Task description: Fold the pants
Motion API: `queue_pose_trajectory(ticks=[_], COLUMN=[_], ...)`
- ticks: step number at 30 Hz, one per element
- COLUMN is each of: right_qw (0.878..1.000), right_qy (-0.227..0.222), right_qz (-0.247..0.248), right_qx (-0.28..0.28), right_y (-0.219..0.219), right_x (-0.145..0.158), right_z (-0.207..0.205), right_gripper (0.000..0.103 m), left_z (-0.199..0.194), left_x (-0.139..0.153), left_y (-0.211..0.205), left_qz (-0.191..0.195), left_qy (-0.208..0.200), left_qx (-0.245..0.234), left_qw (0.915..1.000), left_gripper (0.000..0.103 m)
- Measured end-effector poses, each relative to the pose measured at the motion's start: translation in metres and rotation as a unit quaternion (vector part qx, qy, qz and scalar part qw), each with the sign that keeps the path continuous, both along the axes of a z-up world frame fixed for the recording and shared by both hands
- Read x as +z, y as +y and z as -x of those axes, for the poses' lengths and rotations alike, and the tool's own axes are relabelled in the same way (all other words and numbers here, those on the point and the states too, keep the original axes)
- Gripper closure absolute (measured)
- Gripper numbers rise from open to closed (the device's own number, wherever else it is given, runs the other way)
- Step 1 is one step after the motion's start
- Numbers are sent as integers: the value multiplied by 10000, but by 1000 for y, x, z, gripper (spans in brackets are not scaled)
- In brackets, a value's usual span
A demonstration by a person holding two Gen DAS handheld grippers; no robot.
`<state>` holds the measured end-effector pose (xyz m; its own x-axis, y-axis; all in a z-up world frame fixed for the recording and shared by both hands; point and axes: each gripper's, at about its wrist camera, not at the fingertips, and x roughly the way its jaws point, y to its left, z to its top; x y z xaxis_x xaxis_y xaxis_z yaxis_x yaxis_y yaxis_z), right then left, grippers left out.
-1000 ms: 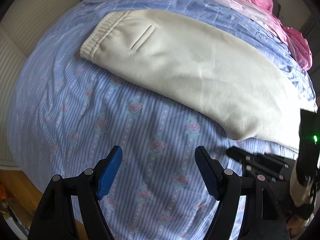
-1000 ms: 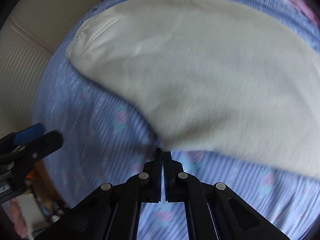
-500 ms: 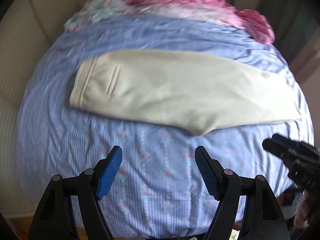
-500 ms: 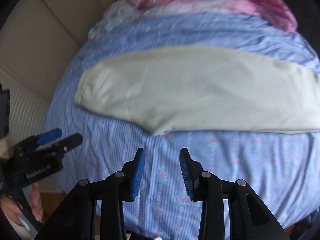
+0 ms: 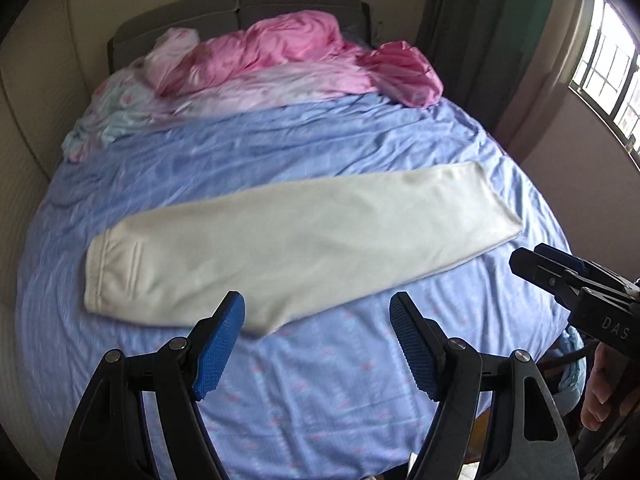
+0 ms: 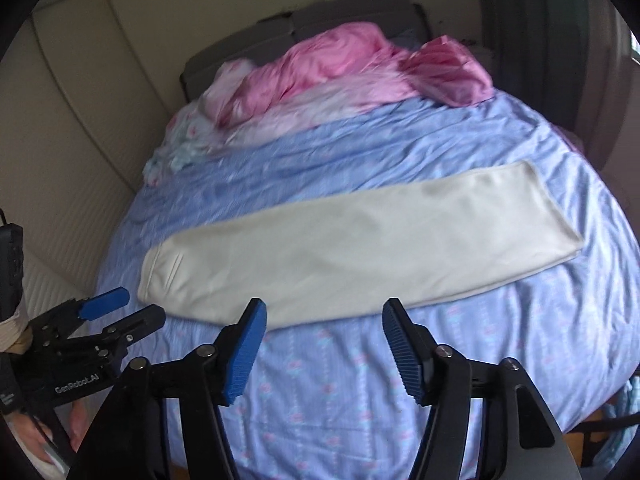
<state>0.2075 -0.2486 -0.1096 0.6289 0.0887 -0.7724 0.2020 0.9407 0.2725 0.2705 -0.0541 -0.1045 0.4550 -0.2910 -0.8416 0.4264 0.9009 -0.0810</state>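
Cream pants (image 5: 304,240) lie flat across the blue floral bed sheet (image 5: 320,392), folded lengthwise leg on leg, waistband at the left and hems at the right. They also show in the right wrist view (image 6: 360,240). My left gripper (image 5: 318,344) is open and empty, held back above the bed's near edge. My right gripper (image 6: 324,344) is open and empty, likewise back from the pants. The right gripper shows at the right of the left wrist view (image 5: 560,276), and the left gripper at the left of the right wrist view (image 6: 116,316).
Crumpled pink bedding (image 5: 288,60) and pale floral cloth (image 5: 116,116) are piled at the head of the bed by a grey headboard (image 5: 240,4). A cream wall panel (image 6: 80,120) runs along the left. A window (image 5: 608,68) and a curtain are at the right.
Both grippers pulled back and up from the pants, so the whole bed is now in view. The right gripper went from shut at the pants' edge to open.
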Motion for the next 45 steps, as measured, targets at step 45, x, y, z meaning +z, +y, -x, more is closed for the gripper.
queue_pose_trajectory(ticks=[45], right_qw=[9911], right_qy=[953], right_qz=[-804], right_qx=[-476], right_y=[-443], right_x=[-229], right_z=[-124], right_gripper=[33], left_z=[-128], left_x=[-180], left_y=[-446], left_qz=[-1064], left_qy=[921], left_qx=[-296], left_qw=[9896], left_gripper=[27])
